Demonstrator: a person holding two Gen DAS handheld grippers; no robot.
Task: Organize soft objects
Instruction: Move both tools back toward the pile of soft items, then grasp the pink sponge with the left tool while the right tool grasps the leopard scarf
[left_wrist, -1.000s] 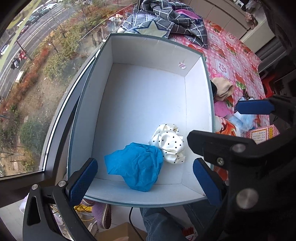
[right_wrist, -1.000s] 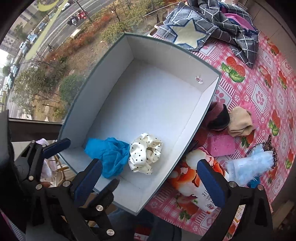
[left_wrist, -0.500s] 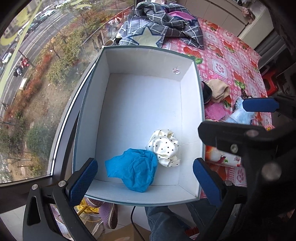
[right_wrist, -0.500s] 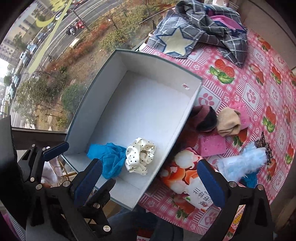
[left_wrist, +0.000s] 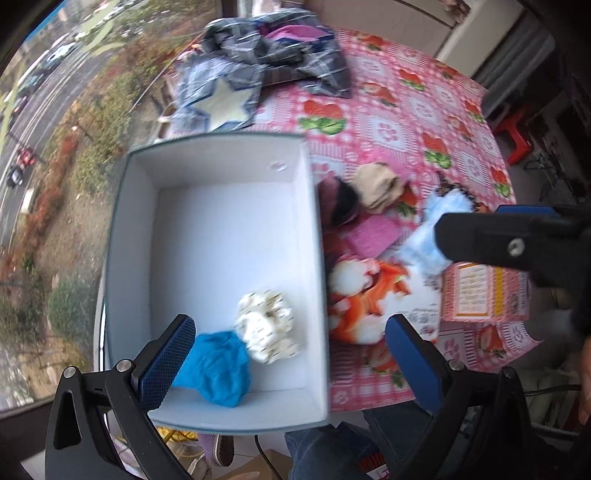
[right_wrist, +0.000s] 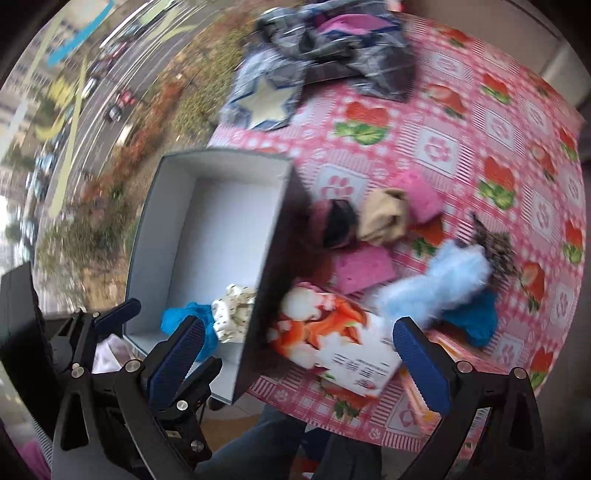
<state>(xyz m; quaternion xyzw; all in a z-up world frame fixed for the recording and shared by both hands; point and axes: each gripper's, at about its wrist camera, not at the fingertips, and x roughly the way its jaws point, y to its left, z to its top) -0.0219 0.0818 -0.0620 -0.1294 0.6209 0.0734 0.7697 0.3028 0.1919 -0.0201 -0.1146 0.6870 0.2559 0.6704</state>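
A white open box (left_wrist: 221, 236) (right_wrist: 207, 236) stands at the table's left edge. In it lie a blue cloth (left_wrist: 218, 365) (right_wrist: 177, 317) and a white dotted scrunchie (left_wrist: 267, 332) (right_wrist: 234, 310). Right of the box lie a dark hat (right_wrist: 338, 221), a beige cloth (right_wrist: 384, 218), a pink sponge (right_wrist: 364, 267), a light-blue fluffy item (right_wrist: 436, 284) and a blue cloth (right_wrist: 471, 317). My left gripper (left_wrist: 291, 363) is open and empty, above the box's near right wall. My right gripper (right_wrist: 299, 354) is open and empty, above a printed packet (right_wrist: 332, 339).
A plaid cloth pile with a star cushion (left_wrist: 258, 77) lies at the back on the pink patterned tablecloth (right_wrist: 480, 122). A pink printed card (left_wrist: 480, 291) lies at the right. A window with a street below is to the left. A person's legs are under the near edge.
Both grippers have pulled back and swung right, away from the box, so more of the table and the loose items shows. The box's contents have not moved.
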